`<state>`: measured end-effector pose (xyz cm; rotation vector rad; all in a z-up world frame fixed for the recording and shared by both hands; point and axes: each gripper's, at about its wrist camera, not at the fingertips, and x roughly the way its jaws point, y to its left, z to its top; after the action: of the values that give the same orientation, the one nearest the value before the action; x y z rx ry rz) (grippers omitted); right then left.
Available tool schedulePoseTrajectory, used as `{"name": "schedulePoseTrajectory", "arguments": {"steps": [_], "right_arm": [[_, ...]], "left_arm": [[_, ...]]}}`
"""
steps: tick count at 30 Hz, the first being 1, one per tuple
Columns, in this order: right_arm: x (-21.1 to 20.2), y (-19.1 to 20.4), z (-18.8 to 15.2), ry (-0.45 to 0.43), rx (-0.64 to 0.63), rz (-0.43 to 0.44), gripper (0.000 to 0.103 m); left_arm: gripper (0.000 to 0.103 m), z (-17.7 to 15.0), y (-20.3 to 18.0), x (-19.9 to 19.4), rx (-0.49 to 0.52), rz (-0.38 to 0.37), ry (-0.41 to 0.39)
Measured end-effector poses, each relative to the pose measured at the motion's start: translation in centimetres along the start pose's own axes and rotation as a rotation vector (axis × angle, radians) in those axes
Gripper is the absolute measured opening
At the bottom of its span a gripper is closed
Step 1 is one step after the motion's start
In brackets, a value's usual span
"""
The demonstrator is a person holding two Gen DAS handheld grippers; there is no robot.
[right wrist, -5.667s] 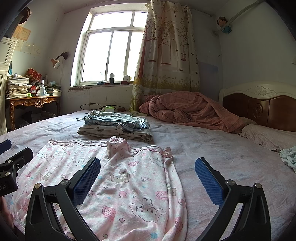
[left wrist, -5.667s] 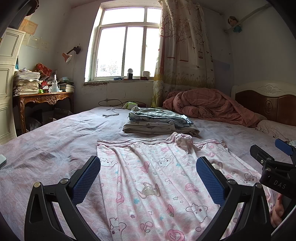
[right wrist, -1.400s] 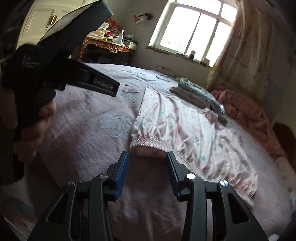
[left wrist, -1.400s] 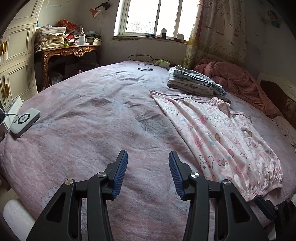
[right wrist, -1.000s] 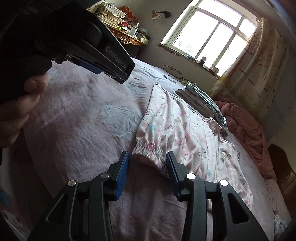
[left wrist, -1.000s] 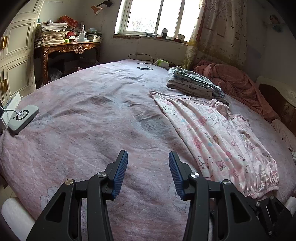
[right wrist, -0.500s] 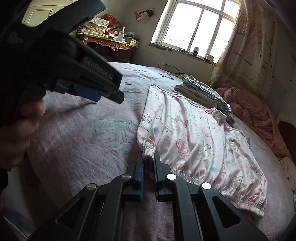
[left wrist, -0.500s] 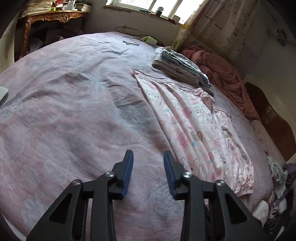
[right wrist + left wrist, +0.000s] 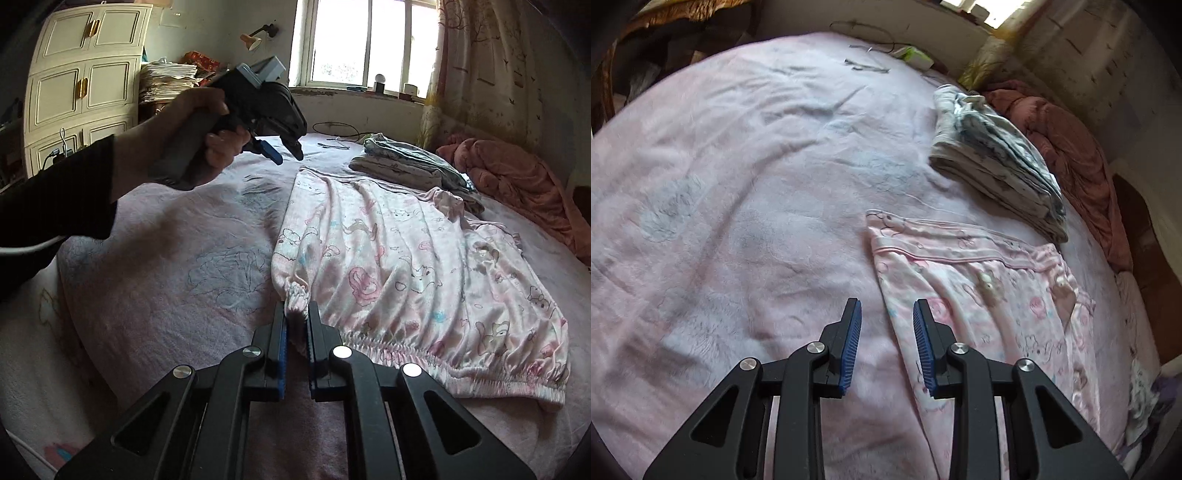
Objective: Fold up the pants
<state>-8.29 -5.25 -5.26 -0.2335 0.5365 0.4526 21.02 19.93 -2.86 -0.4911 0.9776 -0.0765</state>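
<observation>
The pink cartoon-print pajama pants (image 9: 413, 258) lie flat on the bed, their long axis running from the gathered elastic cuff hem nearest the right wrist camera away to the waistband (image 9: 945, 254) at the far end, just short of a stack of folded clothes (image 9: 410, 166). The right gripper (image 9: 296, 325) is clamped on the near left corner of the cuff, with a bunch of the elastic pinched between its blue pads (image 9: 282, 347). The left gripper (image 9: 886, 332) is parted and grips nothing; it hovers above the left side edge of the pants some way below the waistband corner (image 9: 877, 221), which lies ahead of its fingers and a little to the left. In the right wrist view the person's left hand (image 9: 195, 140) carries that gripper well above the cloth, so it seems to need a descent as well as a reach, though the fisheye makes the height hard to judge. The coming fold likely turns on this: each gripper takes one end of the same long edge, right at the cuff, left nearer the waist. The surface is a soft pink fleece bedspread (image 9: 738, 184), slightly rumpled. A crumpled salmon quilt (image 9: 524, 184) lies toward the headboard, with a window (image 9: 365, 40), floral curtain (image 9: 487, 55) and cream cabinet (image 9: 85, 77) beyond.
</observation>
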Motion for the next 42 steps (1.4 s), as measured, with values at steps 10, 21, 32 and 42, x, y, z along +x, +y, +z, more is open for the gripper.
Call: {"name": "schedulePoseTrajectory", "arguments": {"steps": [10,21,32,42], "right_arm": [[0.3,-0.6,0.2,0.015,0.039,0.054,0.009],[0.9,0.0,1.7,0.029,0.073,0.098,0.009],[0.0,1.1,3.2,-0.019,0.077,0.177,0.009],[1.5,2.0,1.5,0.027,0.076,0.187,0.014]], "left_arm": [[0.015,3.6,1.3,4.6,-0.047,-0.082,0.022],[0.002,4.4,-0.4,-0.2,0.109,0.126,-0.147],[0.002,6.1,0.5,-2.9,0.095,0.26,-0.22],[0.017,4.5,1.8,0.5,0.133,0.508,-0.118]]}}
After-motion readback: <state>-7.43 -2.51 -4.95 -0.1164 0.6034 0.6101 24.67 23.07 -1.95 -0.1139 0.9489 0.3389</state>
